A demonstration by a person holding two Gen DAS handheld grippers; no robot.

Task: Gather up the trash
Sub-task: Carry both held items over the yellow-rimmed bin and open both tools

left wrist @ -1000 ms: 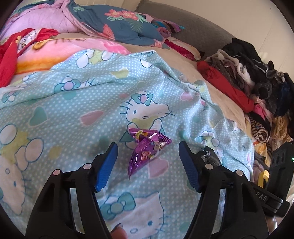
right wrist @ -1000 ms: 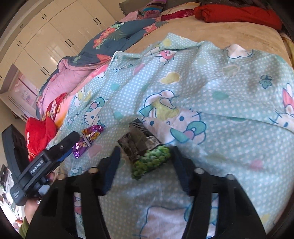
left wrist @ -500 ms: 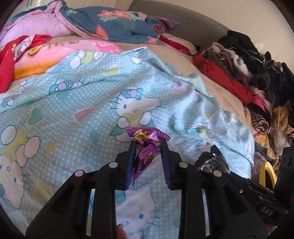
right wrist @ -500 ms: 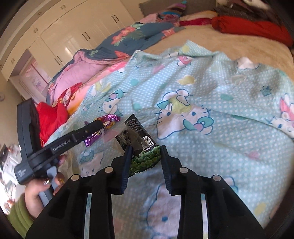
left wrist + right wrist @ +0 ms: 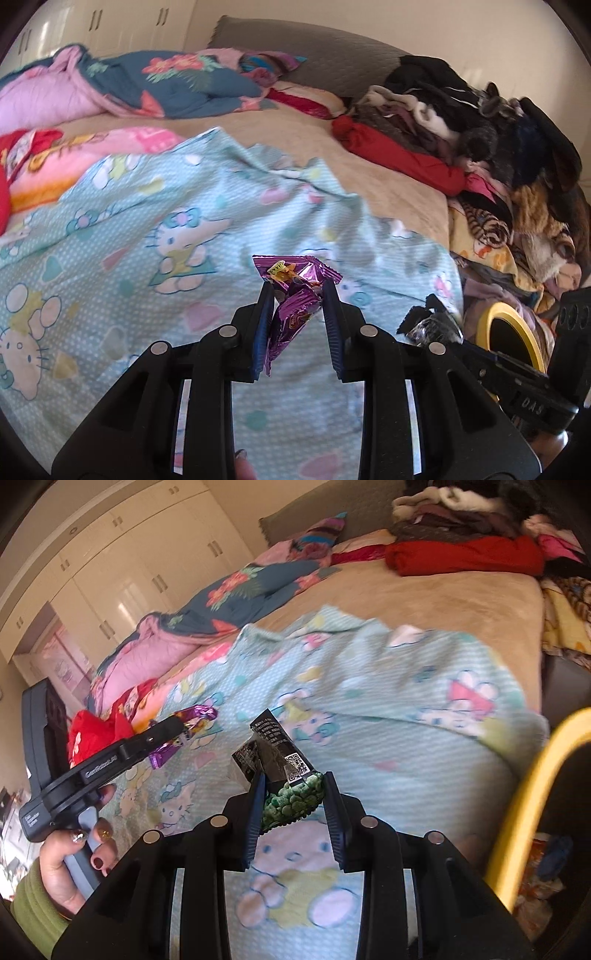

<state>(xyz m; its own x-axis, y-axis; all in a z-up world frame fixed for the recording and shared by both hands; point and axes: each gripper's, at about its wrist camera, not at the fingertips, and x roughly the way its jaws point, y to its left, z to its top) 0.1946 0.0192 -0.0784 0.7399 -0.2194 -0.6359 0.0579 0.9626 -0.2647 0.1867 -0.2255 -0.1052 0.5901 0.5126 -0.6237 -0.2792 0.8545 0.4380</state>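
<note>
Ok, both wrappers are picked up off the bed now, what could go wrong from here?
1. The left tongs pinch the purple wrapper only near its top; the slick foil could slip out.
2. The right tongs hold the black-and-green snack packet, which may spill if it is open.
3. The yellow-rimmed bin sits beside the bed; a hasty drop might miss it.

Cartoon-cat bedsheet (image 5: pixel 155 229), floral duvet (image 5: pixel 177 85), heaped clothes (image 5: pixel 480 122), white wardrobe (image 5: pixel 122 572)
</note>
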